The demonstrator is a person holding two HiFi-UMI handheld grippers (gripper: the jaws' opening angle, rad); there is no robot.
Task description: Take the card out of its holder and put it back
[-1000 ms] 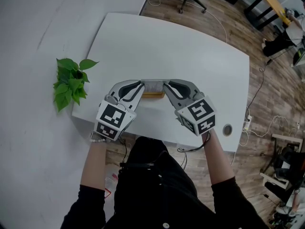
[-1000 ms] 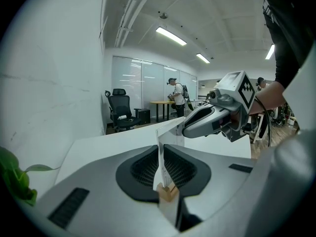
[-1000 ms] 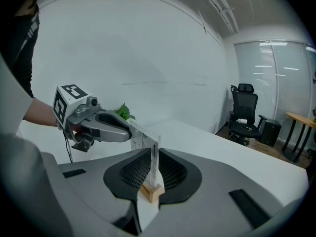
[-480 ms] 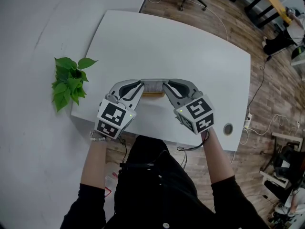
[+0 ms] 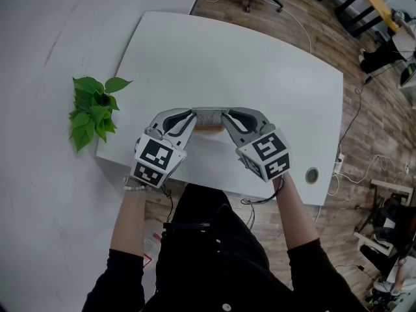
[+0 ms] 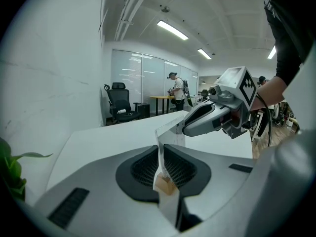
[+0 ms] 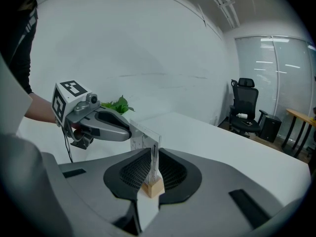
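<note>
Currently, the left gripper [image 6: 161, 158] is clamped on one end of the clear-faced, printed rectangular card [image 5: 208, 117], and the right gripper [image 7: 152, 163] is clamped on the opposite end. The two grippers face each other across it. The card stands upright in its light wooden base [image 7: 152, 187], near the front edge of the white rectangular table [image 5: 227, 64]. A green leafy plant [image 5: 94, 109] sits beside the table's left edge.
</note>
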